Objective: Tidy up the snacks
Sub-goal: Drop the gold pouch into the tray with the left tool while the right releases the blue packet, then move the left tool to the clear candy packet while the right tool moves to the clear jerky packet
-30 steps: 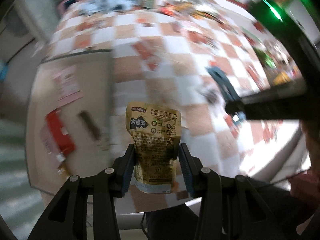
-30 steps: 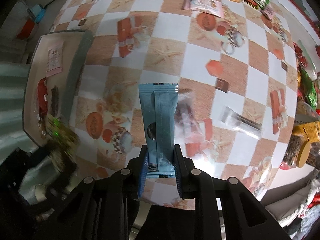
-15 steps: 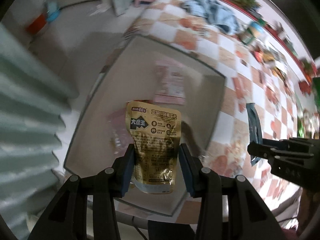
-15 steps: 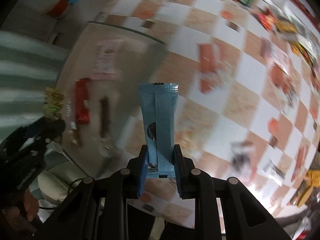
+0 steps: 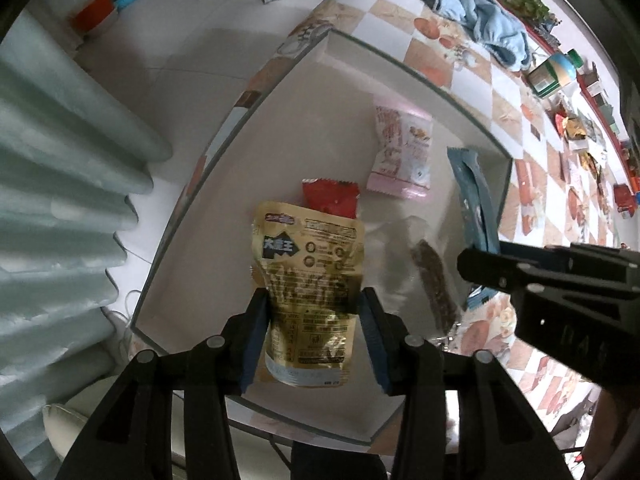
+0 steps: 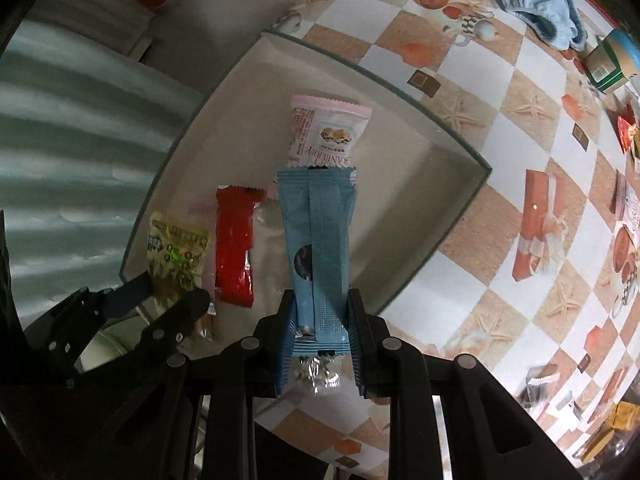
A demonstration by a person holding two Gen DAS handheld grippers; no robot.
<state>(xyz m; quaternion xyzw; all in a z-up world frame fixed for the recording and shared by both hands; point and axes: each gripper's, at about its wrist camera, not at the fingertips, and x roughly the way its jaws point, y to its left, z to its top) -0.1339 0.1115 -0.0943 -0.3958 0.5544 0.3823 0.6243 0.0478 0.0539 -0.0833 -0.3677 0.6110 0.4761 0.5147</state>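
My left gripper points down over the white tray with a gold pouch between its pads; its jaws are opening and the pads still touch the pouch's sides. My right gripper is shut on a blue snack bar, held over the tray's near right part. In the right wrist view the left gripper and the gold pouch sit at the tray's left end. The blue bar also shows in the left wrist view.
In the tray lie a pink packet, a red packet and a brown bar in clear wrap. A blue cloth, a tin and several snacks lie on the checkered table. The floor lies past the tray's left edge.
Both grippers swung from over the checkered table to over the tray, each carrying its snack. The left pads now stand slightly wider around the gold pouch.
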